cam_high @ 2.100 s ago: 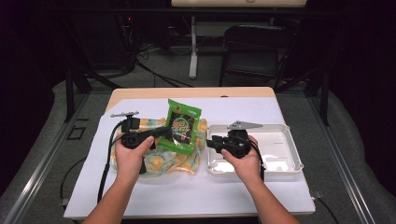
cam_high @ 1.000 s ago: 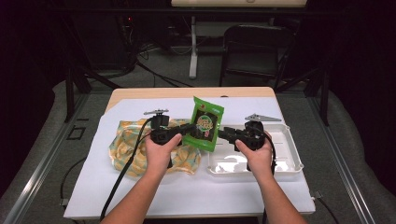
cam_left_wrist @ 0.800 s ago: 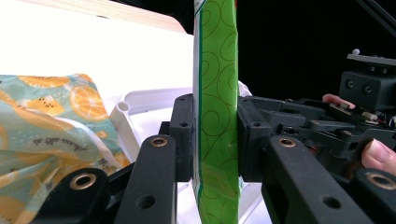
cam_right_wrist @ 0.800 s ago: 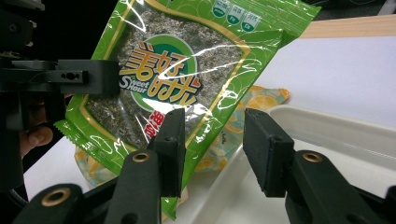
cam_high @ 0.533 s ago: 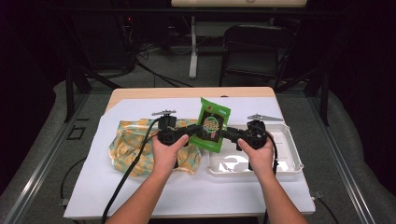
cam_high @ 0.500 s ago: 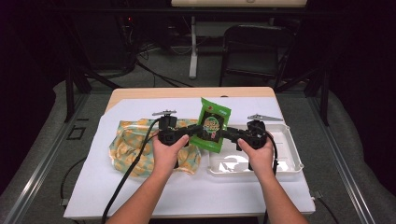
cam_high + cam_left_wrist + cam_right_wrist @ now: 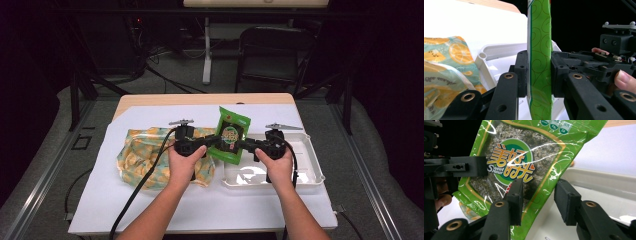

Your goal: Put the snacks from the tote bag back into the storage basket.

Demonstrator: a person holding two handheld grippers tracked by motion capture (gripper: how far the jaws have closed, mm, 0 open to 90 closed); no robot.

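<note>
Green snack pack [image 7: 229, 135] bottom cut off in left gripper view. Left gripper [image 7: 538, 75] clamps it edge-on. Right gripper [image 7: 537, 200] jaws just narrowed, w/ pack's edge between, not pressed.

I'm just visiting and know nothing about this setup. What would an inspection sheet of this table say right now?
Surface: white-covered table, wooden far edge.
Job's things: green seaweed snack packet held upright above the table; white tray at the right.
Clutter: orange-slice print bag lying at the left.
Tongs: left tongs shut on the packet; right tongs open, jaws either side of the packet's edge, just been closing a little.
Cables: black cable trails from the left tongs off the near edge.
Surroundings: dark room, black chair behind the table.
</note>
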